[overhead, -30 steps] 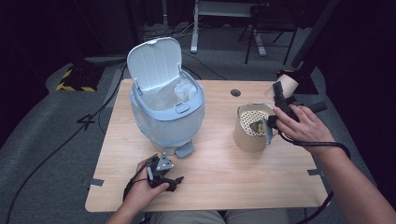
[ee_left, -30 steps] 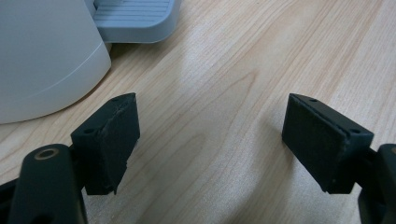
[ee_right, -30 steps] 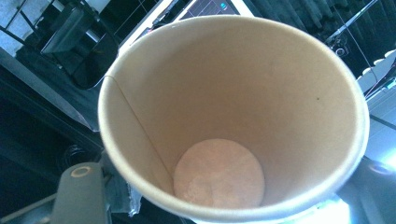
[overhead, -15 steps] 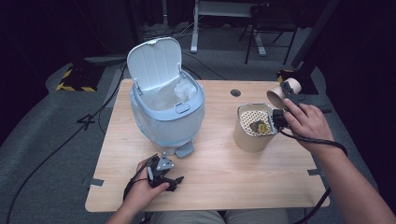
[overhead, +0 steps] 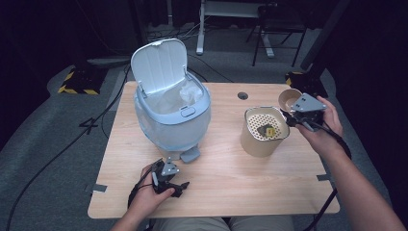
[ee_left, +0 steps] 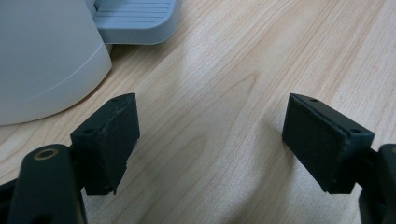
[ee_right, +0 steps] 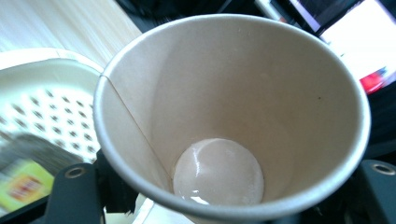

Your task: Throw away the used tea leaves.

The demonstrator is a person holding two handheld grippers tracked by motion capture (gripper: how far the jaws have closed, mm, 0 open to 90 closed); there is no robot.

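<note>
My right jaws hold a paper cup beside the strainer pot; my left jaws rest wide apart on the table.

My right gripper (overhead: 294, 117), at the right of the high view, has just been easing its jaws, yet they grip the paper cup (ee_right: 233, 116) by its wall, tipped towards the camera and nearly drained, probably after emptying into the strainer pot (overhead: 263, 131) just left of it, where a tea bag (overhead: 267, 130) lies on the perforated insert. My left gripper (overhead: 179, 187), lower centre, holds nothing, parked near the pedal (ee_left: 133, 21) of the open-lidded bin (overhead: 171, 113), I judge ready to press it.
</note>
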